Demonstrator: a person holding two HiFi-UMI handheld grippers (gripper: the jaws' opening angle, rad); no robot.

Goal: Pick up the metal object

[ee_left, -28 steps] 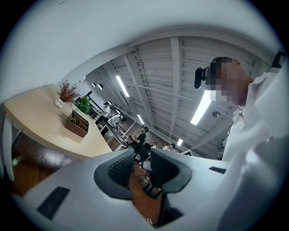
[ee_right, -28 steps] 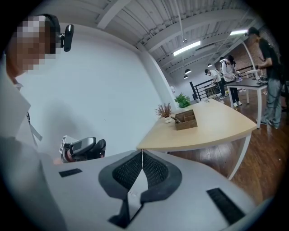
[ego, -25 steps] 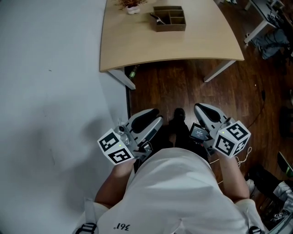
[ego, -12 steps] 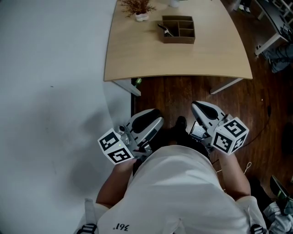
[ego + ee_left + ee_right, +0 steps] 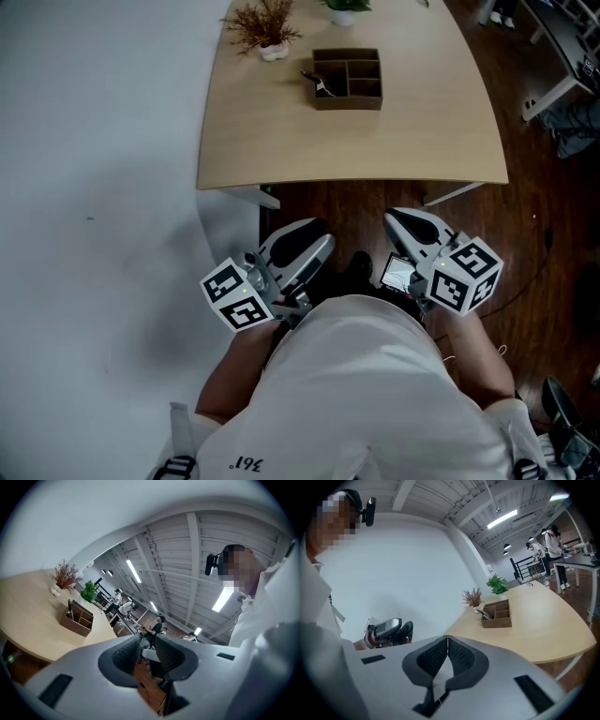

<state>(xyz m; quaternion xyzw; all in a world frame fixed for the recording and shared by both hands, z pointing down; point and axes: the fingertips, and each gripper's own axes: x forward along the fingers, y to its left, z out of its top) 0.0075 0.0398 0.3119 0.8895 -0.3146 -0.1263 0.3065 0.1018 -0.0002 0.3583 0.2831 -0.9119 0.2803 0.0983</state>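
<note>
Right gripper (image 5: 447,639): jaws closed, ribbed pads meeting at the tips, nothing between them. It points across a light wooden table (image 5: 543,625) with a curved edge.

On the table: brown wooden box (image 5: 498,614) with open compartments. A metal object (image 5: 483,613) sticks out of its left compartment, leaning left. Behind the box are a dried reddish plant (image 5: 472,597) in a small white pot and, further right, a green plant (image 5: 497,584).

Left gripper (image 5: 389,631) sits at frame left in front of a white wall (image 5: 408,569); jaw state not readable here. White sleeve (image 5: 318,620) fills the left edge.

Far right background: people (image 5: 551,538) standing at a dark table.
</note>
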